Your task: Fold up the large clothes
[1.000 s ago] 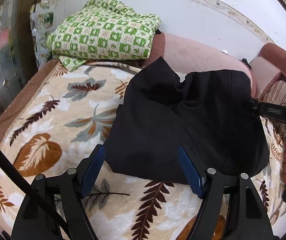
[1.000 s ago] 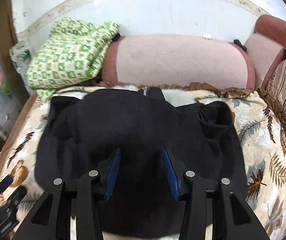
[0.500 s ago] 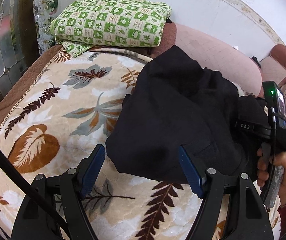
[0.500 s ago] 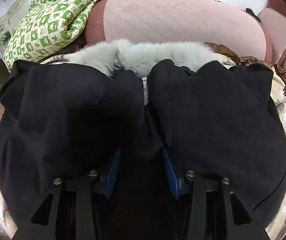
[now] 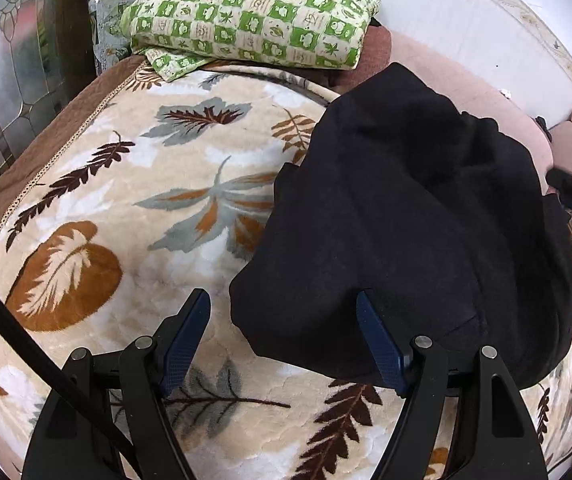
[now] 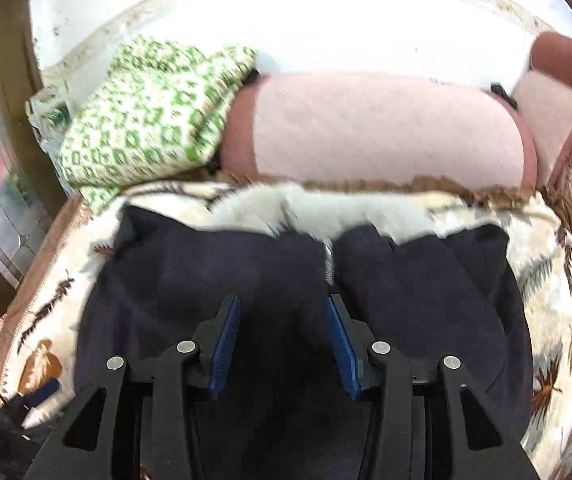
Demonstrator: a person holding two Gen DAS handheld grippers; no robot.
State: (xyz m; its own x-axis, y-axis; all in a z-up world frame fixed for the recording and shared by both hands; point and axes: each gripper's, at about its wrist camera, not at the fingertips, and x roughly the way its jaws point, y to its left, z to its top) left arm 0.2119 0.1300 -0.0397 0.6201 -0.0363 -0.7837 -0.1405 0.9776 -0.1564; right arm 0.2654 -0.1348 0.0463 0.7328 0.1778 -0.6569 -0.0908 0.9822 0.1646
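Your left gripper [image 5: 283,330] hovers with its jaws spread wide over the near left corner of the black coat [image 5: 406,232], and the pads are not pressing the cloth. The coat lies bunched on the leaf-patterned blanket [image 5: 125,200] covering the bed, its grey fur collar [image 6: 318,208] toward the pink bolster [image 6: 386,132]. Your right gripper [image 6: 281,332] sits low over the coat's middle, just short of the zipper [image 6: 329,264], jaws partly apart with dark cloth between them; whether they pinch it I cannot tell. A green checked quilt [image 5: 253,16] lies folded at the far left.
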